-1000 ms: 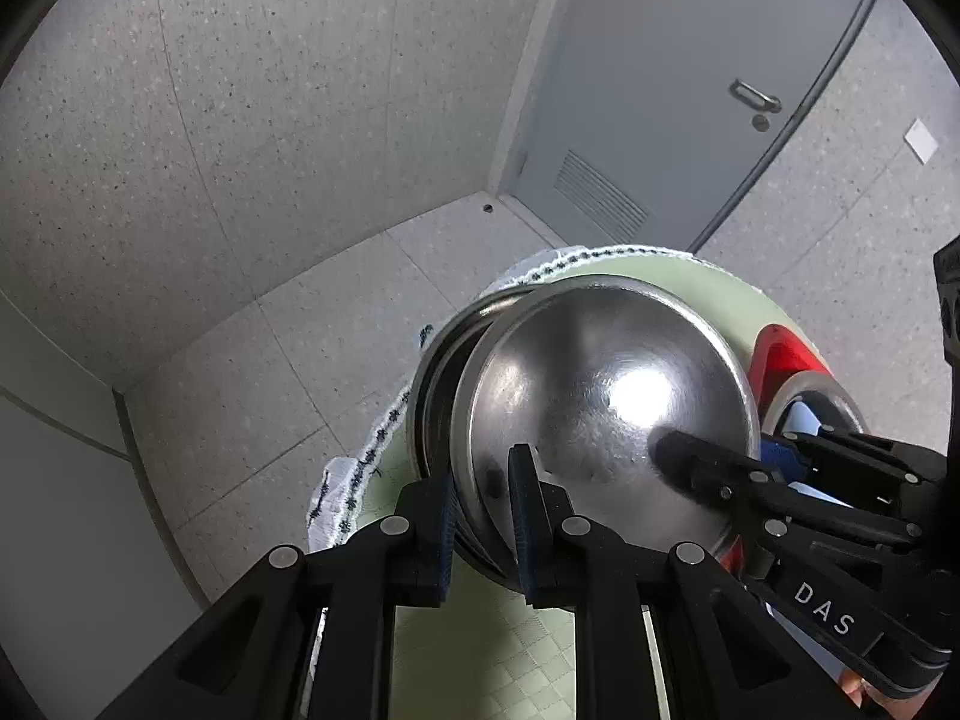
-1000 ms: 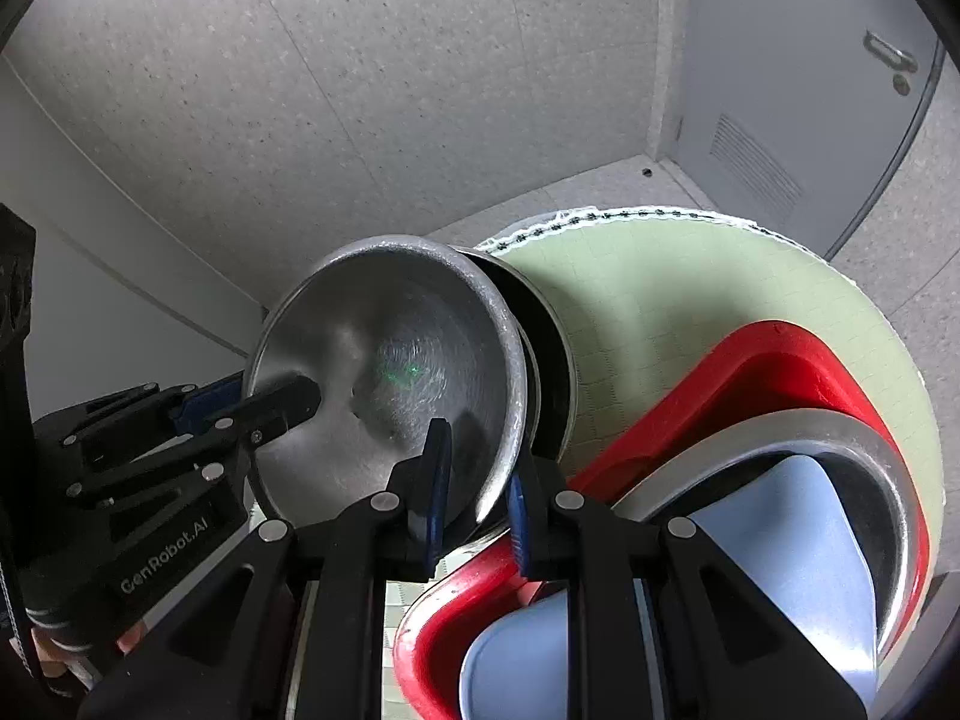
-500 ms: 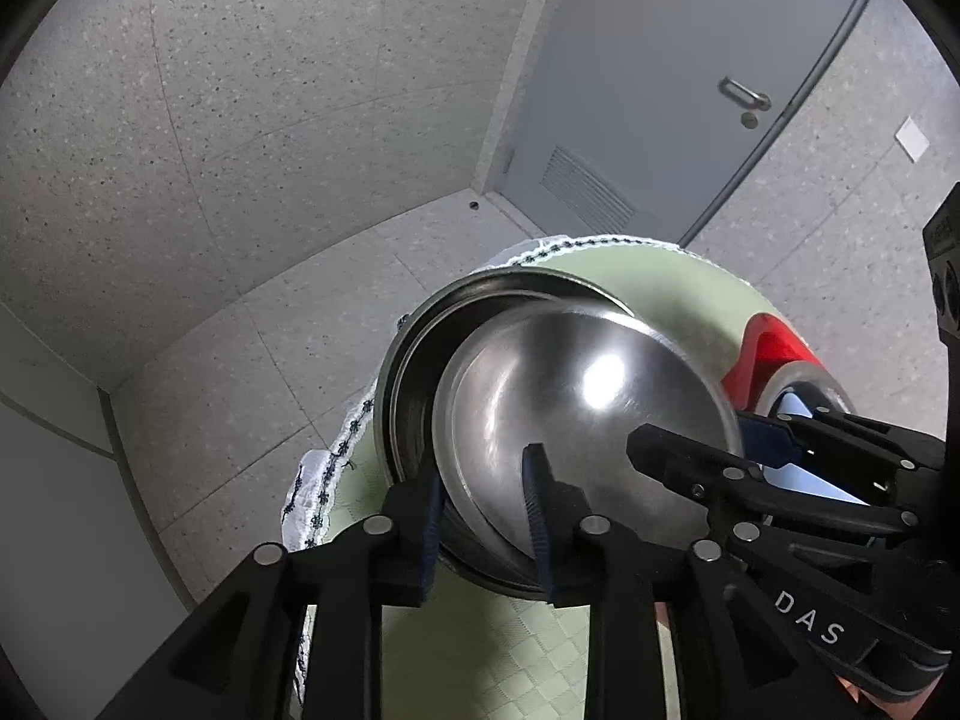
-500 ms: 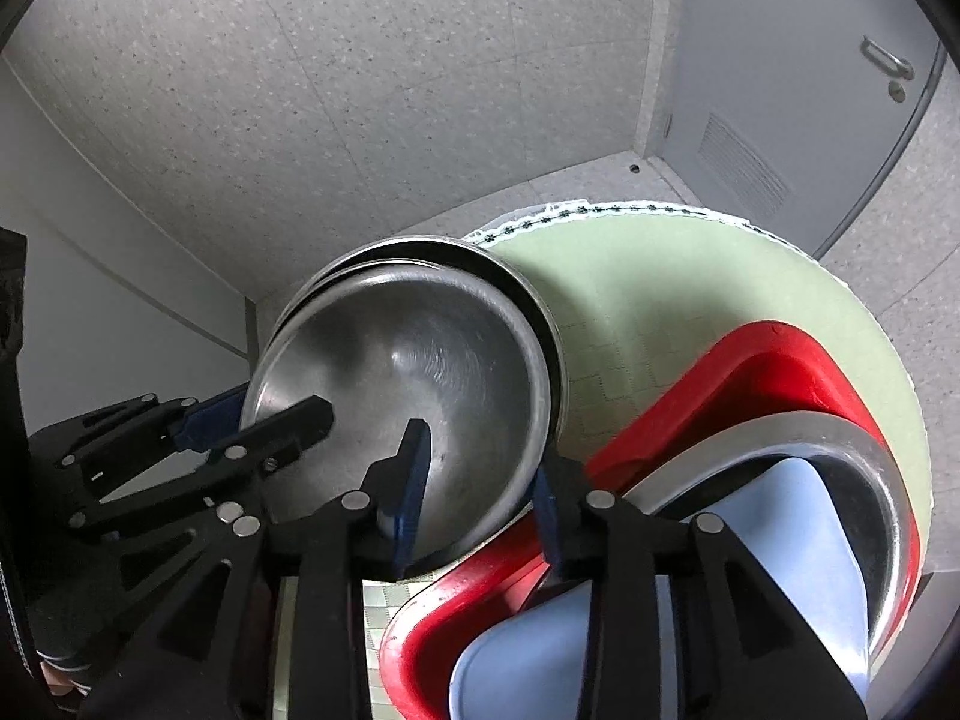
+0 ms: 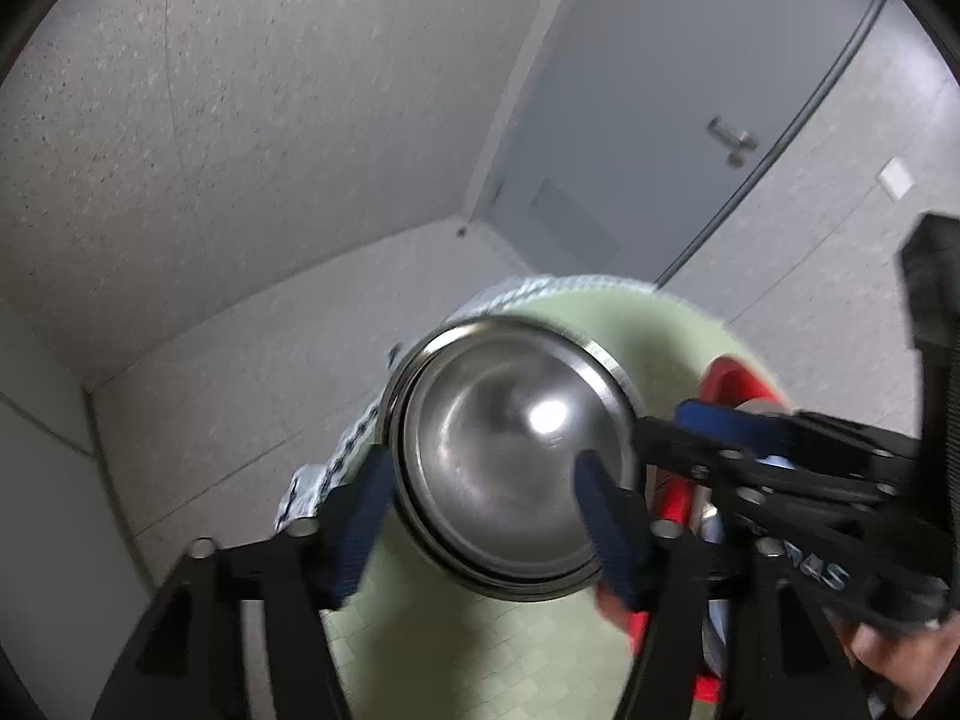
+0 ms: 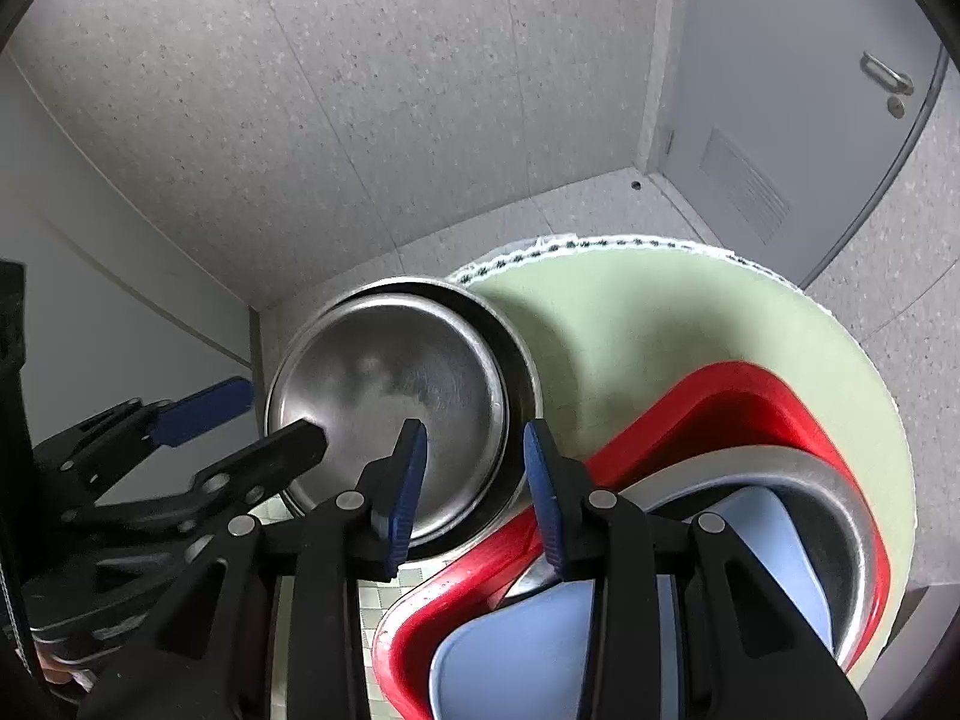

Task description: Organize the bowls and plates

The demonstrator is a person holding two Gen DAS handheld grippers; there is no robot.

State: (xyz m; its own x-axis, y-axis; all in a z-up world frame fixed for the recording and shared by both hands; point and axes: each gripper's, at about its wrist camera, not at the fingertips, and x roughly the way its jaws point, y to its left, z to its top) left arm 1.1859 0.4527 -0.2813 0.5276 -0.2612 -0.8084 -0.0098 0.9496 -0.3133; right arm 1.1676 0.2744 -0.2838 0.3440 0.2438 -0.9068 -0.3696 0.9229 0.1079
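I am holding my left tongs spread wide, one finger on each side of the steel bowl, gripping nothing. My right tongs are also standing apart, their blue pads straddling the bowl's near rim without pinching it. The bowl is sitting nested inside a larger steel bowl on the green cloth of the round table. Just beside the stack, a red tray is holding a steel tray with a blue plate in it.
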